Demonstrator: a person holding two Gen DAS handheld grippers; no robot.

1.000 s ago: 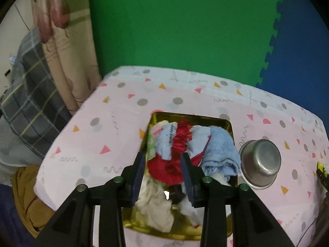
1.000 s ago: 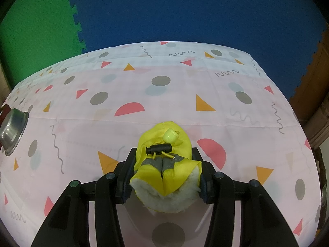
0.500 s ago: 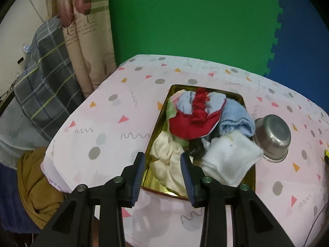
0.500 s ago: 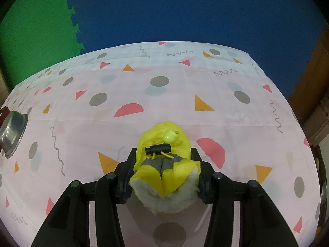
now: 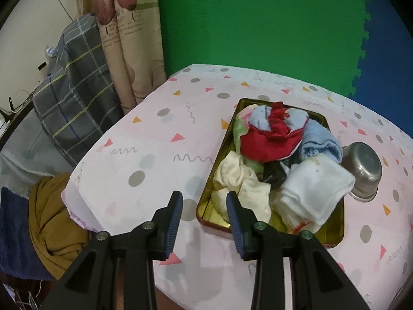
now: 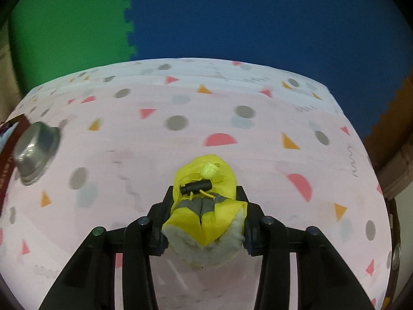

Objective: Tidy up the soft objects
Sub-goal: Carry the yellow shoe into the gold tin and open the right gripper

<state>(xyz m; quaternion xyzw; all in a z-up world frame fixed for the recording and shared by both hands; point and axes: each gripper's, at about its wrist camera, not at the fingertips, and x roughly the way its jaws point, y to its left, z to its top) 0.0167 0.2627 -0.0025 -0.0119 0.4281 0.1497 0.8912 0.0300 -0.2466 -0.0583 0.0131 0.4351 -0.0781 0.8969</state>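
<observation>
A gold tin tray point(image 5: 206, 208) on the pink patterned tablecloth point(image 5: 160, 139) holds a heap of soft cloths: a red piece point(image 5: 268, 142), a blue towel point(image 5: 318, 139), cream cloths point(image 5: 237, 178) and a white cloth point(image 5: 315, 191). My left gripper point(image 5: 204, 204) hovers open near the tray's front left corner with nothing between its fingers. In the right wrist view my right gripper point(image 6: 204, 206) grips a yellow fleece-lined pouch point(image 6: 206, 211) with a black cord lock, lifted above the cloth; its jaws are closing on it.
A steel bowl point(image 5: 364, 170) lies tipped beside the tray's right side, also the steel bowl point(image 6: 36, 149) at far left in the right wrist view. A plaid cushion point(image 5: 74, 87), curtain point(image 5: 124, 38) and mustard cloth point(image 5: 51, 217) lie beyond the table's left edge.
The left gripper drew back out of the tray's cloth heap toward its front corner. The right gripper squeezed the yellow pouch and lifted it off the table, swinging toward the bowl.
</observation>
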